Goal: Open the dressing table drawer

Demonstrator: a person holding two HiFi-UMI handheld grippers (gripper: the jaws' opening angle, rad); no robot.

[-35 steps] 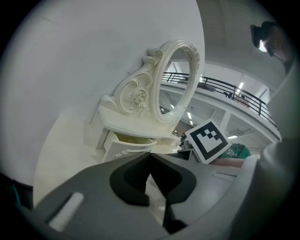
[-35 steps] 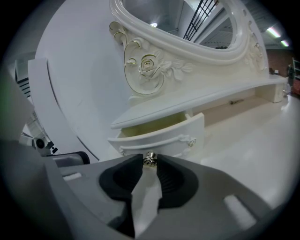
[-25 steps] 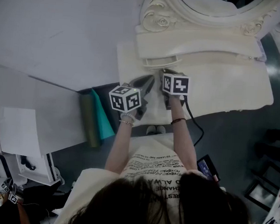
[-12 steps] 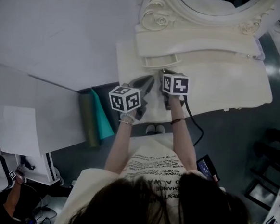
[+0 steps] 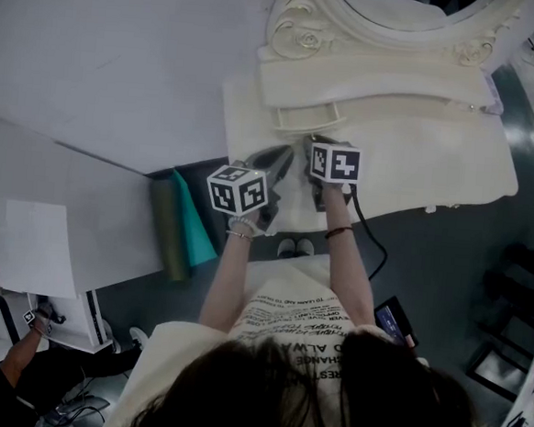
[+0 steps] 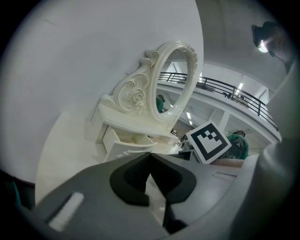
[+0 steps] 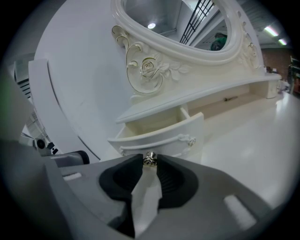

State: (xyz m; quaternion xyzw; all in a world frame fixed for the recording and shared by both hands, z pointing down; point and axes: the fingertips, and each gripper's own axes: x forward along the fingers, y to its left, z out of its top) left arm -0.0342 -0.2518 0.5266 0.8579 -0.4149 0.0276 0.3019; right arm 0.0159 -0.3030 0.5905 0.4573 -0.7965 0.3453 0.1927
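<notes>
A white dressing table carries an ornate oval mirror. Its small left drawer stands pulled out, its inside showing bare. My right gripper is shut on the drawer's small metal knob, which sits between the jaw tips. In the head view this gripper reaches the drawer front. My left gripper hovers just left of it over the tabletop, jaws together with nothing between them. The left gripper view also shows the drawer.
A plain white wall runs along the left of the table. A green and teal bundle lies on the dark floor beside the table. A black cable trails from my right hand. A person crouches at the lower left.
Both grippers and the drawer hold still. Only the person at the lower left edge has shifted.
</notes>
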